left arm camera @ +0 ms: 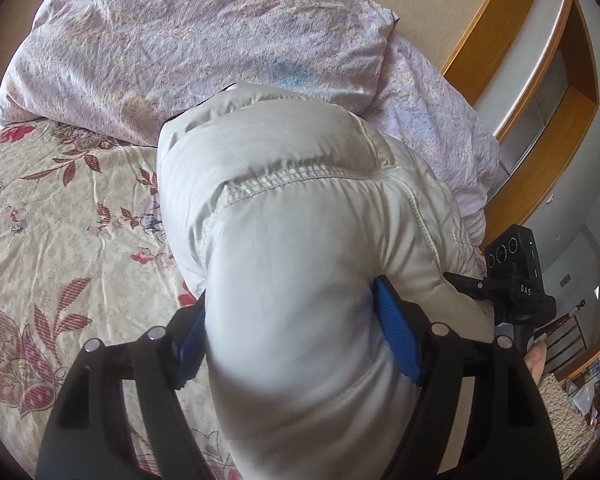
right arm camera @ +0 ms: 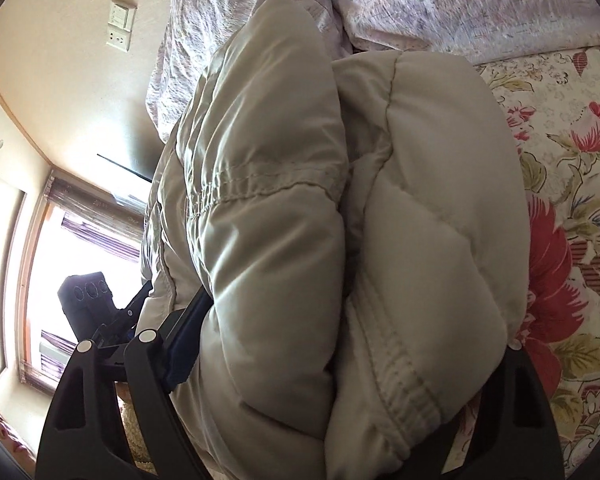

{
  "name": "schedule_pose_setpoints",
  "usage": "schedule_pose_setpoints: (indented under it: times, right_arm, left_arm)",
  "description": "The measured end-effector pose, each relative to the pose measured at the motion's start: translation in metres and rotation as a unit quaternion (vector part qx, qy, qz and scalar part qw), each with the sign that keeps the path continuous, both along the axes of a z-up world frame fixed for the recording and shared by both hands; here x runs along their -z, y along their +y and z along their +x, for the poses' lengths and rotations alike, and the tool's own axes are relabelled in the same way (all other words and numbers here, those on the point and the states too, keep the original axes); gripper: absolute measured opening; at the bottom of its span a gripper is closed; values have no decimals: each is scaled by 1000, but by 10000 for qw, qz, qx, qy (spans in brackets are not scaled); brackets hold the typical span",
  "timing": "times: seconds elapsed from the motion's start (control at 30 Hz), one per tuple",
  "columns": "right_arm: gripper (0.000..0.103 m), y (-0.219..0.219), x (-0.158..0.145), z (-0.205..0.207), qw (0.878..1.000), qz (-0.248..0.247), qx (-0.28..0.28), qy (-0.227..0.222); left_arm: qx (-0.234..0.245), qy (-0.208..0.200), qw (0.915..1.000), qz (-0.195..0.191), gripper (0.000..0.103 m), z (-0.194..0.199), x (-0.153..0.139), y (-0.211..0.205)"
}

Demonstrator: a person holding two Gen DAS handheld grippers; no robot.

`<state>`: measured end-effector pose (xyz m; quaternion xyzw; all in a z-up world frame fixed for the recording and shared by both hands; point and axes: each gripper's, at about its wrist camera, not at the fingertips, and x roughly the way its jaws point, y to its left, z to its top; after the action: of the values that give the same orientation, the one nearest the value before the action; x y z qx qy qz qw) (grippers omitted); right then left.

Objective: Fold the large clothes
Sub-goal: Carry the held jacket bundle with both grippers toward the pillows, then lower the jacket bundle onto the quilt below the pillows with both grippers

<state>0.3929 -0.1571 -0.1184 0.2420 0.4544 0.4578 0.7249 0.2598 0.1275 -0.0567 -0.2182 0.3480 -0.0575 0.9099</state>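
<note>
both grippers, left gripper (left arm camera: 290, 322) and right gripper (right arm camera: 340, 340), clamp the puffy jacket (left arm camera: 292, 208).

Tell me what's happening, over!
Left claw and right claw both clamped on puffy white jacket. Jacket bundled over flowered bed. Lilac quilt heaped behind.

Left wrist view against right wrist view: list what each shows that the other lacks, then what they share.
Left wrist only: a wooden-framed cabinet by the wall and the right gripper at the jacket's far side.
Right wrist only: a wall switch and socket, a bright window.
Both: the puffy white jacket clamped in the jaws, the floral bedsheet and the lilac duvet.
</note>
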Motion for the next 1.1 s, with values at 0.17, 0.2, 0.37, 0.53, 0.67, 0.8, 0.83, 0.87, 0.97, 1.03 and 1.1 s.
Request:
schedule_pose_setpoints:
  times: [0.17, 0.2, 0.37, 0.53, 0.67, 0.8, 0.83, 0.87, 0.97, 1.03, 1.1]
  right_arm:
    - [102, -9, 3, -11, 9984, -332, 454, 80]
    - [102, -11, -2, -15, 9975, -452, 538, 36]
    - [102, -35, -41, -40, 9831, -1218, 1247, -555]
    - [102, -63, -84, -79, 9467, -1851, 2165, -1501]
    - [95, -26, -103, -99, 9325, -2168, 1990, -2093]
    - [82, 11, -107, -106, 9137, -2496, 1873, -2604]
    - [80, 22, -107, -95, 9107, -2550, 1853, -2670]
    - [77, 36, -105, -88, 9071, -2617, 1857, -2724]
    - [76, 47, -92, -84, 8959, -2834, 1899, -2846]
    - [76, 51, -80, -78, 8920, -2993, 1820, -2856]
    - [79, 47, -68, -67, 9032, -2913, 1785, -2599]
  left_arm:
    - [-68, 109, 9999, 7, 82, 3, 1, 3]
    - [-101, 118, 9999, 22, 84, 2, -1, 3]
    - [-362, -29, 9986, 389, 87, -16, -18, 3]
    - [-514, -319, 9923, 1077, 95, -32, -44, -11]
    - [-516, -337, 9846, 1637, 97, -30, -52, -34]
    - [-463, -180, 9810, 1876, 98, -21, -45, -46]
    - [-461, -117, 9806, 1902, 98, -18, -42, -47]
    - [-456, -74, 9804, 1916, 98, -14, -38, -47]
    - [-482, -39, 9805, 1905, 101, -7, -30, -45]
    - [-409, 25, 9834, 1769, 101, -2, -25, -43]
    - [-341, 103, 9854, 1664, 101, 4, -18, -42]
